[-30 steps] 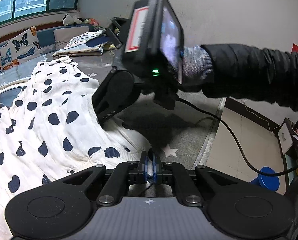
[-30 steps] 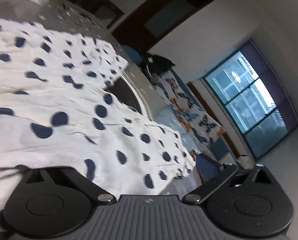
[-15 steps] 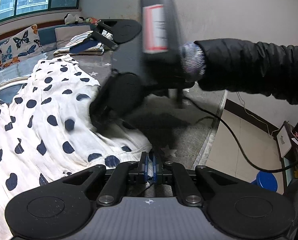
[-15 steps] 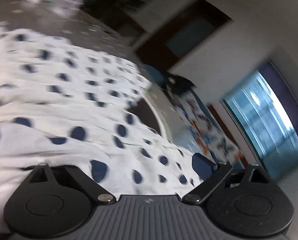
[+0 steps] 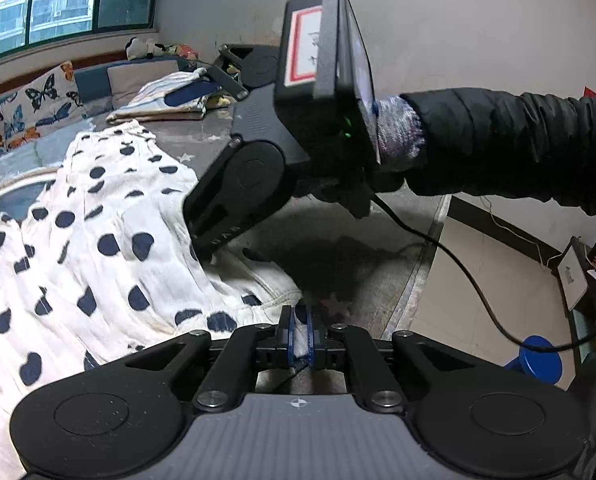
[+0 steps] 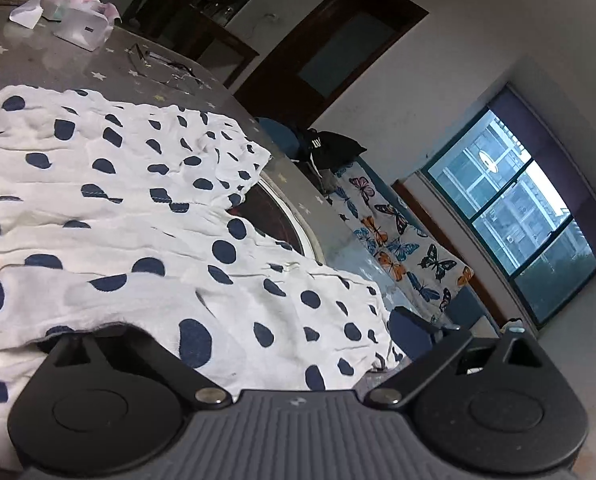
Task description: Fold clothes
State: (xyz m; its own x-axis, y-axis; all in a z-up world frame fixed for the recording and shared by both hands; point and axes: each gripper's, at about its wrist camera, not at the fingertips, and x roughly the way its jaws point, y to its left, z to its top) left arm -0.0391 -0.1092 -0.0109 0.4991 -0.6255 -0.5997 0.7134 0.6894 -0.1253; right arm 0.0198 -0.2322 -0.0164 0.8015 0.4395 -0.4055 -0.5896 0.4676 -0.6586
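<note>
A white garment with dark blue dots (image 5: 90, 248) lies spread on the grey star-patterned table (image 5: 338, 264). My left gripper (image 5: 300, 338) is shut on the garment's near hem, white cloth showing between its blue pads. My right gripper (image 5: 214, 184) is wide open, tilted on its side: one finger (image 5: 210, 236) presses down into the cloth, the other (image 5: 226, 80) stands far above it. In the right wrist view the garment (image 6: 158, 240) runs under one finger, with the other finger (image 6: 418, 328) apart beyond its edge.
A folded striped cloth (image 5: 166, 98) lies at the table's far end. A butterfly-print cushion (image 5: 30, 108) lines the window bench. A blue stool (image 5: 534, 362) stands on the floor at right. A cable (image 5: 458, 264) trails from my right gripper. Paper and glasses (image 6: 74, 16) lie on the table's far side.
My right gripper has rolled and come down so that its lower finger now presses into the garment. My left gripper has kept its hold on the hem.
</note>
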